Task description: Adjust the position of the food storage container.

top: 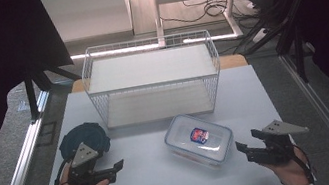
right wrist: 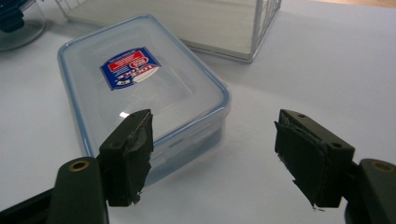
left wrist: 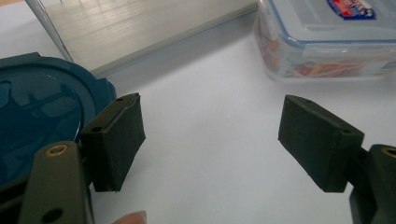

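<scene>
The clear box (top: 199,140) with a red-and-blue label (top: 199,135), writing too small to read, lies just before the wire rack (top: 152,79). Right gripper (top: 245,146) beside it and left gripper (top: 116,167) farther off: 2 jaws spread, empty. Blue lid (top: 84,139) left.

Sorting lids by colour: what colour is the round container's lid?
Dark teal-blue; the round container's lid shows best in the left gripper view.
</scene>
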Demonstrator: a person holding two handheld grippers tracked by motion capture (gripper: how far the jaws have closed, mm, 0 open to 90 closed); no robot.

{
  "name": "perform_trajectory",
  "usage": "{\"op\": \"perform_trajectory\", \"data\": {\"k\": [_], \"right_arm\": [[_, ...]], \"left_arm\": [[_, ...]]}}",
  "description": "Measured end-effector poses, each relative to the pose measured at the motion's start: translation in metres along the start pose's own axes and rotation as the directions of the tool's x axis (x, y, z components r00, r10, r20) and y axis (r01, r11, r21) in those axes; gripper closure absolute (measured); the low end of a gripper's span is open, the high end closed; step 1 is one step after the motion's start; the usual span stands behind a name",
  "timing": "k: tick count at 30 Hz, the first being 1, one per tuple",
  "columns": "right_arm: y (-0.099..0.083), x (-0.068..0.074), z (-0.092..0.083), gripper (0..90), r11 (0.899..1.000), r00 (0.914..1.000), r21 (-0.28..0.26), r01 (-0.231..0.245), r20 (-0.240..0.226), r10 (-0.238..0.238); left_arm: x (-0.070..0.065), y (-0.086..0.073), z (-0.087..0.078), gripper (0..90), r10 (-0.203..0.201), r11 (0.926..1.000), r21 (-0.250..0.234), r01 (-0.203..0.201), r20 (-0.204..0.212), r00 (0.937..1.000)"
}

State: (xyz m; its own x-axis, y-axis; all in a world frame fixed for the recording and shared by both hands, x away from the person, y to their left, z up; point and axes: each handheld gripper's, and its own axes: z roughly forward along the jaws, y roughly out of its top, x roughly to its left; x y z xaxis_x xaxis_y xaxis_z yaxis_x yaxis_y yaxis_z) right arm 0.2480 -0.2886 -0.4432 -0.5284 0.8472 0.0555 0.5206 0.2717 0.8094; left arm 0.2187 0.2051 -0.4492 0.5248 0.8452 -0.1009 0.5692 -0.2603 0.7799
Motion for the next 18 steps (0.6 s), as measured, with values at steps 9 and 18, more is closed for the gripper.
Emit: {"op": "perform_trajectory", "data": {"k": [9, 18], "right_arm": [[0.002, 0.002, 0.002, 30.2, 1.000, 0.9998, 0.002, -0.012, -0.016, 0.012], [0.018, 0.001, 0.000, 34.1, 1.000, 0.9998, 0.022, -0.012, 0.014, 0.012]], "left_arm": [[0.001, 0.002, 0.002, 24.6, -0.016, 0.9998, 0.013, 0.015, 0.009, 0.9998], [0.005, 0.003, 0.001, 24.1, -0.007, 0.9998, 0.018, 0.007, 0.018, 0.9998]]}}
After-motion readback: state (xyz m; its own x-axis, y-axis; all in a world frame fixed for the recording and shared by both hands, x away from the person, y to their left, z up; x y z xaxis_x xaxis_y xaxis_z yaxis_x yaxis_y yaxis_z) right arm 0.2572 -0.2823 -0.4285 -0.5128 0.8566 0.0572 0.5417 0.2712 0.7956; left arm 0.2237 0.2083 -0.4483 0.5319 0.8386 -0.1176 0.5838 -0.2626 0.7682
